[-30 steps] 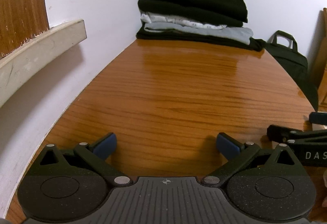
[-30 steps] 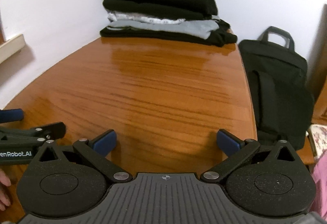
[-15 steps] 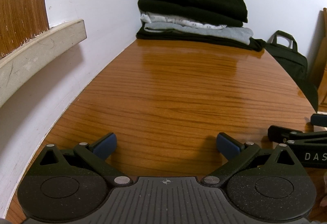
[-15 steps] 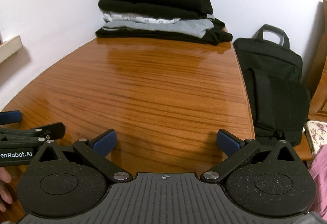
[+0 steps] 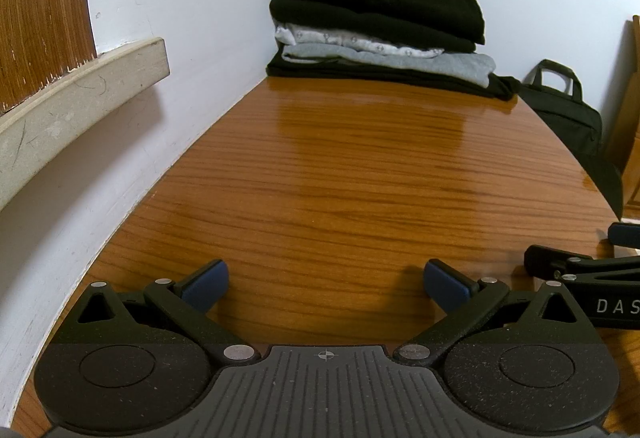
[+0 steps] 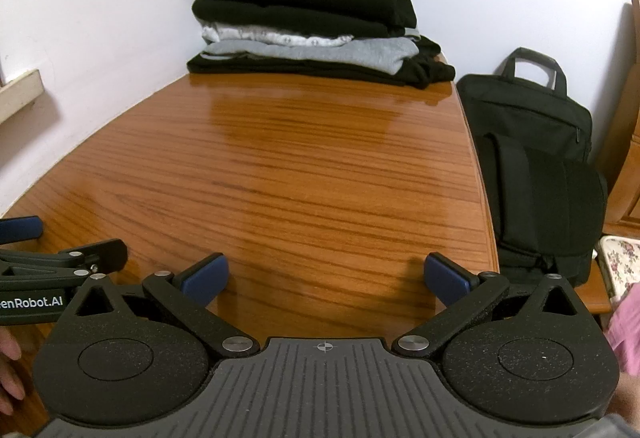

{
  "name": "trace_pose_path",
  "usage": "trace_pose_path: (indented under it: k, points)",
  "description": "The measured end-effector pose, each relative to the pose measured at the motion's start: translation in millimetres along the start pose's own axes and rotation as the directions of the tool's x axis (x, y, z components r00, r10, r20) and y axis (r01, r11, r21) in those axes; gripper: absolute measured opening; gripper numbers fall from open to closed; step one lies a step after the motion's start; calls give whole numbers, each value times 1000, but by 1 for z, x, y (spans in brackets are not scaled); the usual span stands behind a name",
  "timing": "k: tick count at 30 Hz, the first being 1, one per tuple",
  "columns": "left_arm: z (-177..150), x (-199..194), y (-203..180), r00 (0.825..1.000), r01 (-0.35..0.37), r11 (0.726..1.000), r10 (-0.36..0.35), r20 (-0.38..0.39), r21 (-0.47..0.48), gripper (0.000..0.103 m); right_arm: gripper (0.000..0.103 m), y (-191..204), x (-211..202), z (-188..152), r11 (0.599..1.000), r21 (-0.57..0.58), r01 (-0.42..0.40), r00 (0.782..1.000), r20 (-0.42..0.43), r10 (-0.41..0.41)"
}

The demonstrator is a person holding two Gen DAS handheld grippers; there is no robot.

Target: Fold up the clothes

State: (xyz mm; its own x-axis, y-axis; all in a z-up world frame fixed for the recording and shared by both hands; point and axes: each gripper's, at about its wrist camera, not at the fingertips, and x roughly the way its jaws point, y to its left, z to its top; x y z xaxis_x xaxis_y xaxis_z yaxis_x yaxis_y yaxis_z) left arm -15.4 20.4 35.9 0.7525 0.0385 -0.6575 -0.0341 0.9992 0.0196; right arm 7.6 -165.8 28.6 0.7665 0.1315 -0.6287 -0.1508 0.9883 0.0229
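While both grippers' jaws sit spread w/ nothing between, left cam gets window ledge, right cam gets whole black bag, pink sleeve.

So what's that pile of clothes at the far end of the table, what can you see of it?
The pile of clothes is a neat stack of folded garments on the far end of the wooden table, close to the white wall's corner. From the top: bulky black knit-looking pieces, a thin white patterned layer, a grey one that looks like jersey, and a flat black piece at the bottom that spreads widest. Nothing else touches it; both grippers are far from it.
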Motion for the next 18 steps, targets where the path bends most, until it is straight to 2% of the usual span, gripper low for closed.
trace_pose_path:
  k: [18]
  points:
    - [-2,1,-1,1000,1,1000,-1,3,0,103,103,0,0,0,1000,0,0,1000,0,0]
